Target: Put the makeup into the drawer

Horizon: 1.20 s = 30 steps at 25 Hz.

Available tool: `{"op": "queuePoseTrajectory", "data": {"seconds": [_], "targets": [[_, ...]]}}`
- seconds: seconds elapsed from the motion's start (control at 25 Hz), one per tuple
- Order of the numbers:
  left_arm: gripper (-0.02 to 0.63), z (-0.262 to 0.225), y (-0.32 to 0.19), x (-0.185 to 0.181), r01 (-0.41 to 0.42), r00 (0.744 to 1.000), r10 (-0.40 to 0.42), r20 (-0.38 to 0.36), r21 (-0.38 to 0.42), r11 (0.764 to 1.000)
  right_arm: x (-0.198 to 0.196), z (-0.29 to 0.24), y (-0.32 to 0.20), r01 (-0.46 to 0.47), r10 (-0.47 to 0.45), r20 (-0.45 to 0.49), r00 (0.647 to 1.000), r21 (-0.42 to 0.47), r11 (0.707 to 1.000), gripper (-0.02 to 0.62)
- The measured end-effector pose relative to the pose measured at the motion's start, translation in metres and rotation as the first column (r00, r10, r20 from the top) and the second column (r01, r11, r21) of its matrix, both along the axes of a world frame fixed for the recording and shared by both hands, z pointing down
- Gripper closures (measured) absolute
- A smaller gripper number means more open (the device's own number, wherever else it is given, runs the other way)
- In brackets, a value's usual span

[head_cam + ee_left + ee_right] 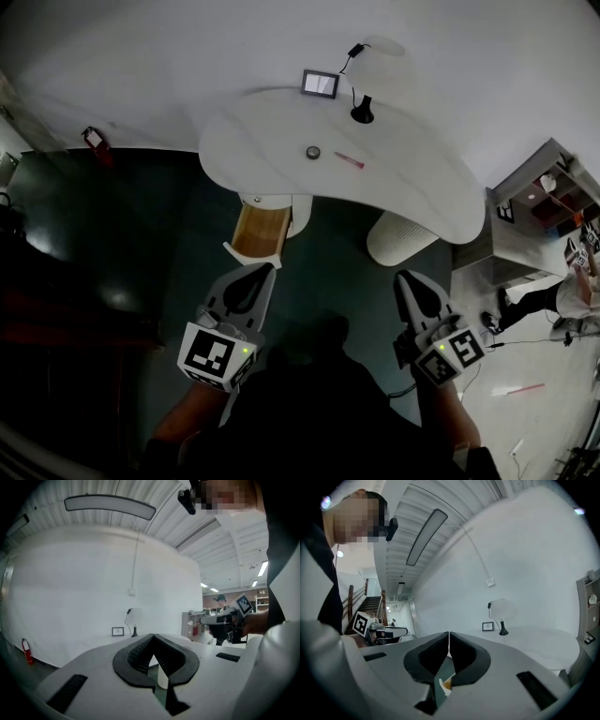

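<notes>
Both grippers, the left gripper [261,274] and the right gripper [406,279], are clamped fully closed with nothing between the jaws, held side by side over the floor, short of the table. Room-wise it's one dark teal floor [169,225] and a plain white wall [187,47]. One white kidney-shaped table [422,187] stands by that wall, with one shelf unit [539,202] off to the right. Under the table's near edge are one white ribbed pedestal [401,236] and one drawer [261,232], pulled open, wooden inside. On the tabletop: one small frame [320,83], one black lamp [362,112], and two makeup bits near each other but not touching, a pink stick [350,160] and a small round pot [313,152].
</notes>
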<state>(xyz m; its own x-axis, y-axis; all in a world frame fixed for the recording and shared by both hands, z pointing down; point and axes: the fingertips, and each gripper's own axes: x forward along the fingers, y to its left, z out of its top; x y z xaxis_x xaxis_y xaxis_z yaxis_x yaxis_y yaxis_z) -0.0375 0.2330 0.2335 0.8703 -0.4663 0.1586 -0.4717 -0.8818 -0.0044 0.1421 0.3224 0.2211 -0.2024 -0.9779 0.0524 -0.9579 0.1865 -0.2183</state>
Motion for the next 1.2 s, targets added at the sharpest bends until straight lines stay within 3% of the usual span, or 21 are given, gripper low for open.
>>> {"op": "queuePoseTrajectory", "data": {"seconds": [0.08, 0.24, 0.52, 0.68, 0.84, 0.92, 1.2], "targets": [[0.595, -0.005, -0.005, 0.027, 0.008, 1.000, -0.008, 0.000, 0.009, 1.000, 0.029, 0.000, -0.009, 0.015, -0.015, -0.018, 1.000, -0.001, 1.000, 0.578], [0.595, -0.004, -0.018, 0.071, 0.051, 0.999, -0.051, 0.007, 0.009, 0.999, 0.072, -0.004, -0.028, 0.061, -0.062, 0.035, 0.997, 0.020, 0.998, 0.577], [0.594, -0.003, -0.038, 0.123, 0.103, 0.995, -0.103, -0.010, -0.027, 0.994, 0.127, 0.013, -0.046, 0.102, -0.101, 0.062, 0.993, -0.008, 0.995, 0.578], [0.592, 0.004, -0.050, 0.142, 0.090, 0.996, -0.089, 0.010, -0.038, 0.995, 0.135, 0.014, -0.063, 0.134, -0.133, 0.081, 0.988, -0.007, 0.991, 0.577], [0.576, 0.000, -0.072, 0.153, 0.089, 0.995, -0.092, -0.033, -0.075, 0.993, 0.137, 0.017, -0.088, 0.169, -0.167, 0.086, 0.982, -0.013, 0.986, 0.578], [0.527, 0.000, -0.086, 0.156, 0.092, 0.995, -0.094, -0.033, -0.060, 0.994, 0.136, 0.018, -0.103, 0.182, -0.180, 0.087, 0.980, -0.017, 0.983, 0.578], [0.514, 0.007, -0.154, 0.164, 0.095, 0.996, -0.095, 0.000, -0.040, 0.995, 0.138, 0.018, -0.174, 0.210, -0.208, 0.054, 0.977, -0.040, 0.977, 0.577]]}}
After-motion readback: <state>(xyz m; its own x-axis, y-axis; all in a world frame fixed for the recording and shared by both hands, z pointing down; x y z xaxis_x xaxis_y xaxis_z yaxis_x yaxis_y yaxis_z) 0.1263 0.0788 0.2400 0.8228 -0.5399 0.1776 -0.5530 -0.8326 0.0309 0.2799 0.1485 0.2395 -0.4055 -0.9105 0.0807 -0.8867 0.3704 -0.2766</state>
